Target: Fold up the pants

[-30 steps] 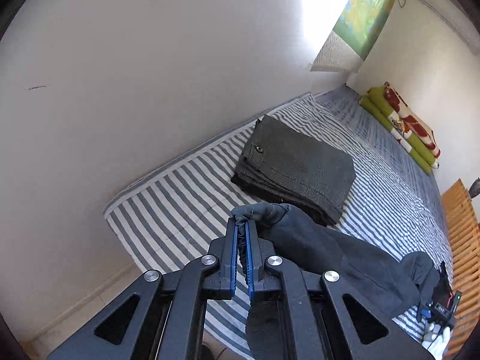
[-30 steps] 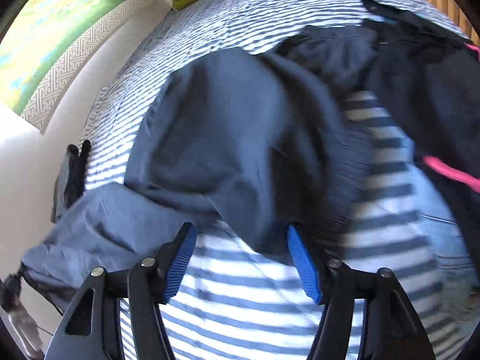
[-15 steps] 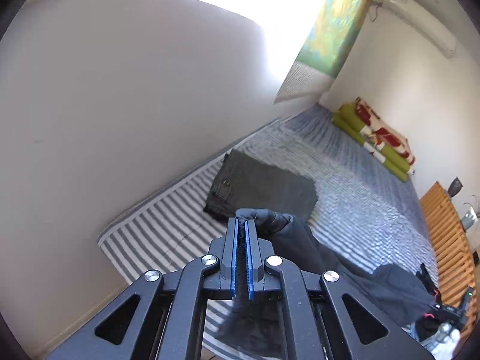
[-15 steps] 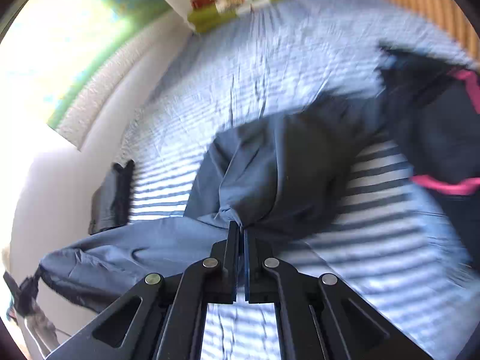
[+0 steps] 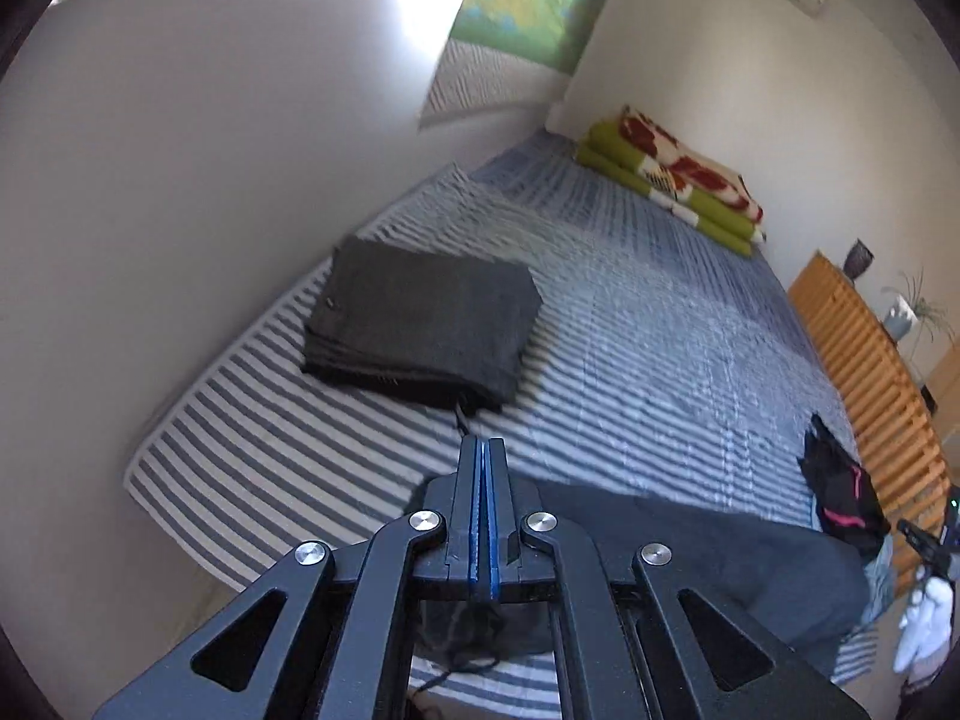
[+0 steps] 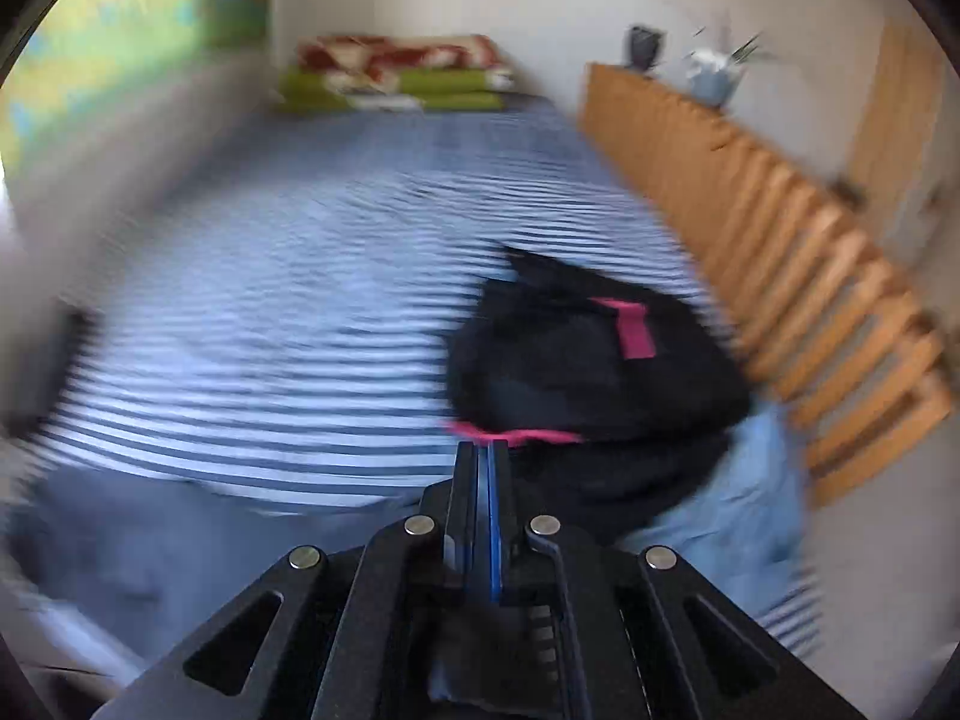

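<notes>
Both grippers up since last frame, right one now clamped | left gripper and right gripper pinch dark pants | pants span sideways between them over striped bed, right-of-left

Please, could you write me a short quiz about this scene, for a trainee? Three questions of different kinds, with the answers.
1. True or false: the folded grey pants lie on the striped bed, near the wall.
2. Which colour is the trim on the black garment? A green, B pink, C yellow.
3. Fill in: the left tongs and the right tongs are both ____ on the dark blue pants.

Key: 1 true; 2 B; 3 shut.
</notes>
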Demonstrator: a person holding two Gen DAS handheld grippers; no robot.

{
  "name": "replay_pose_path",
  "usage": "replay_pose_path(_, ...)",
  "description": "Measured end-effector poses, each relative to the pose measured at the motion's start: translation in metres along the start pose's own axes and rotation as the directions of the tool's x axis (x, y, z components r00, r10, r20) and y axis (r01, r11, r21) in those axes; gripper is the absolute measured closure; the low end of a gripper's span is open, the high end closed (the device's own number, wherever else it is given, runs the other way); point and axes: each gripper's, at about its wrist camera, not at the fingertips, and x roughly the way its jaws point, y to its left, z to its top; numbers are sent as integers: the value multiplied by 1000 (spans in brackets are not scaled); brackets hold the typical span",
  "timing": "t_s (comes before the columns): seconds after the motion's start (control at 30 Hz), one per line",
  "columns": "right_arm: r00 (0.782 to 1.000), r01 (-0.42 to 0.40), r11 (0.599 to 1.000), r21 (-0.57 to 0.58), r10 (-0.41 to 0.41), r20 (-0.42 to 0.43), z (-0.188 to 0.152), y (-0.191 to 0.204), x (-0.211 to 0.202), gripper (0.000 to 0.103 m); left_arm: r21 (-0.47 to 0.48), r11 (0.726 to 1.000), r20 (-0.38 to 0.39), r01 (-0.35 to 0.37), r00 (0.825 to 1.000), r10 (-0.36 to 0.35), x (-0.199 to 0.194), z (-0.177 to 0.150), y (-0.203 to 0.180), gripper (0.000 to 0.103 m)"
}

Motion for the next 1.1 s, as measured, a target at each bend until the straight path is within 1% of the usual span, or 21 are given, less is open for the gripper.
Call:
replay_pose_path(0.03, 998, -42, 999, 6, 42, -48, -8, -2, 14, 96, 13, 1000, -45, -8, 999, 8, 15, -12, -1, 89)
replay_pose_path(0.07, 985, -140, 989, 51, 145, -92, -18, -6, 22, 96, 15, 1000, -77, -16, 997, 18, 29, -22, -2, 83)
replay_pose_path(0.1, 955, -265, 961, 79, 273, -115, -28, -6, 25, 96, 9, 1000, -104, -16, 994, 17, 41, -28, 1, 63)
replay_pose_path(0.13, 926, -349, 935, 61, 354, -127, -35, 0, 24, 91, 1, 1000, -137, -10, 990, 10, 53, -34, 4, 44)
replay_pose_path(0.17, 904, -408, 913, 18, 406, -133, -44, 12, 19, 85, -16, 1000, -165, 11, 986, -13, 65, -42, 7, 37)
replay_pose_path(0.2, 891, -444, 895, -41, 436, -129, -52, 24, 15, 71, -28, 999, -192, 28, 981, -33, 78, -47, 8, 33)
replay_pose_path(0.23, 883, -465, 881, -93, 453, -125, -58, 37, 11, 59, -37, 999, -218, 34, 975, -41, 86, -55, 8, 33)
replay_pose_path(0.3, 864, -503, 837, -213, 488, -122, -74, 60, 3, 56, -42, 998, -261, 52, 963, -61, 103, -67, 6, 33)
replay_pose_path(0.4, 838, -545, 769, -334, 518, -174, -94, 81, 2, 55, -23, 997, -316, 78, 945, -81, 139, -79, -3, 34)
replay_pose_path(0.43, 833, -551, 752, -360, 520, -188, -99, 83, -1, 54, -17, 996, -329, 86, 940, -87, 147, -83, -7, 41)
replay_pose_path(0.47, 831, -554, 734, -394, 518, -203, -104, 90, 0, 53, -14, 996, -332, 85, 940, -84, 152, -84, -8, 52)
replay_pose_path(0.5, 834, -547, 716, -434, 509, -212, -110, 98, 1, 52, -10, 997, -338, 74, 938, -73, 156, -85, -11, 83)
replay_pose_path(0.53, 838, -539, 704, -462, 502, -212, -115, 103, 1, 51, -11, 997, -348, 71, 935, -71, 161, -86, -12, 91)
replay_pose_path(0.67, 843, -527, 658, -537, 487, -231, -125, 127, 9, 49, -1, 998, -317, 62, 947, -59, 164, -87, -20, 96)
replay_pose_path(0.77, 853, -507, 624, -594, 464, -241, -132, 142, 17, 49, -14, 998, -272, 61, 960, -62, 147, -79, -17, 97)
replay_pose_path(0.8, 876, -464, 629, -623, 429, -219, -135, 148, 22, 50, -17, 998, -259, 59, 964, -61, 140, -75, -15, 97)
replay_pose_path(0.83, 895, -430, 639, -638, 396, -206, -137, 153, 26, 58, -18, 998, -242, 55, 969, -58, 132, -73, -12, 97)
replay_pose_path(0.87, 895, -432, 640, -635, 393, -213, -138, 155, 30, 74, -19, 998, -224, 54, 973, -57, 124, -69, -9, 97)
replay_pose_path(0.9, 889, -450, 651, -611, 389, -239, -137, 155, 34, 100, -23, 999, -209, 48, 977, -52, 117, -64, -8, 97)
replay_pose_path(1.0, 892, -435, 714, -548, 423, -158, -122, 140, 21, 103, -29, 998, -145, 51, 988, -54, 88, -51, -2, 98)
replay_pose_path(1.1, 874, -454, 764, -459, 483, -61, -91, 111, -7, 103, -14, 998, -76, 68, 995, -69, 57, -33, -2, 98)
